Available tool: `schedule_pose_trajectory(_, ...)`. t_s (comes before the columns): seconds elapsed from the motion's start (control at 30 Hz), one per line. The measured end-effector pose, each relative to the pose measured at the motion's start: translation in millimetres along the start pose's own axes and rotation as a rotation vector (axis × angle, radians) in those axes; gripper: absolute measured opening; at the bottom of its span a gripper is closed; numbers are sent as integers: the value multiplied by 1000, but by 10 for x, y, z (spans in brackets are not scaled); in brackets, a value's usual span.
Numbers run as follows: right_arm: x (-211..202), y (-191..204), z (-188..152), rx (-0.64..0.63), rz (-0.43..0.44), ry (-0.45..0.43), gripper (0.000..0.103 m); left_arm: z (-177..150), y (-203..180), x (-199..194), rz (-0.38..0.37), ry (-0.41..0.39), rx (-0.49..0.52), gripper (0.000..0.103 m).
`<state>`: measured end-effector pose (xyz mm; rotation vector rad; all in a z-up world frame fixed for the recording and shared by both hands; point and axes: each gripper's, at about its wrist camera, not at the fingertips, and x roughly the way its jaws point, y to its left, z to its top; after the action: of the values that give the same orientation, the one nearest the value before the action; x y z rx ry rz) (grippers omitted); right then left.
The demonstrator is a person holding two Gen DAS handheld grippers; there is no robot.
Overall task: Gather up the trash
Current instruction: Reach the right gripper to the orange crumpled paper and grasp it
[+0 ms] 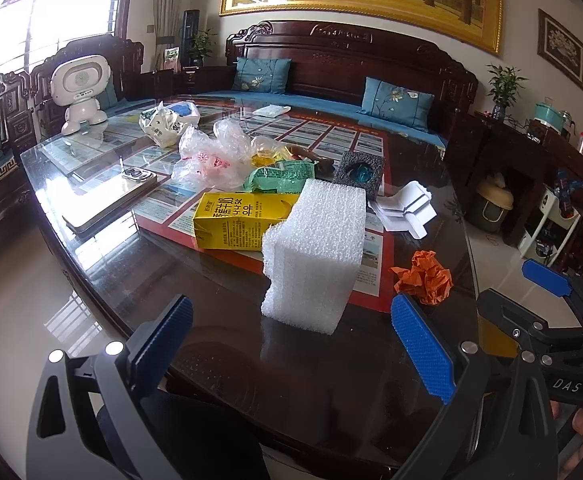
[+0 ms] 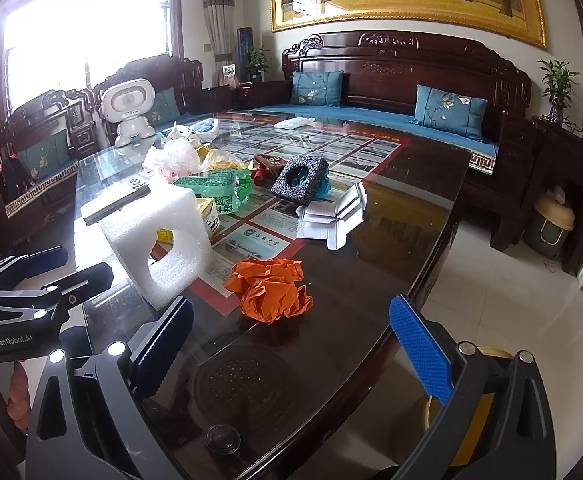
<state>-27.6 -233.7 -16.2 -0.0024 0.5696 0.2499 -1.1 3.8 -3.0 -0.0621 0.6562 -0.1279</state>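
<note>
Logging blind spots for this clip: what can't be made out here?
- Yellow carton: right end hidden by white foam block, left wrist view.
- Yellow bin beside table: mostly behind right tongs, right wrist view.
- Blue item inside black foam: too small.

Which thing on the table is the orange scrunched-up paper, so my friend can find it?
Look at the big glass-topped table in front of the dark wooden sofa. Near its front edge, right of the white foam block, lies the orange paper ball. It is the only bright orange, crumpled thing there.
</note>
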Motion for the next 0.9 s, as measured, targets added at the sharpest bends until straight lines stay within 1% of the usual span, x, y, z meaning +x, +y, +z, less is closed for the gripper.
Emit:
schedule_pose_trajectory(0.2,61,-14,-4,4,6,12,95,-18,-8,2,-4,7,6,99)
schedule_pose_trajectory(0.47,160,-8,18,-11,18,25,95,-4,61,42,-17,19,-13,99)
schedule_pose_trajectory(0.57,253,3,26,-21,26,44,95,-6,70,75,-31,28,-14,99)
schedule_pose_trajectory(0.67,378,29,40,-38,33,68,95,-20,99,111,-60,35,-21,99)
schedule_pose_trajectory(0.9,663,60,135,-69,25,94,94,-17,158,174,-52,47,-36,99)
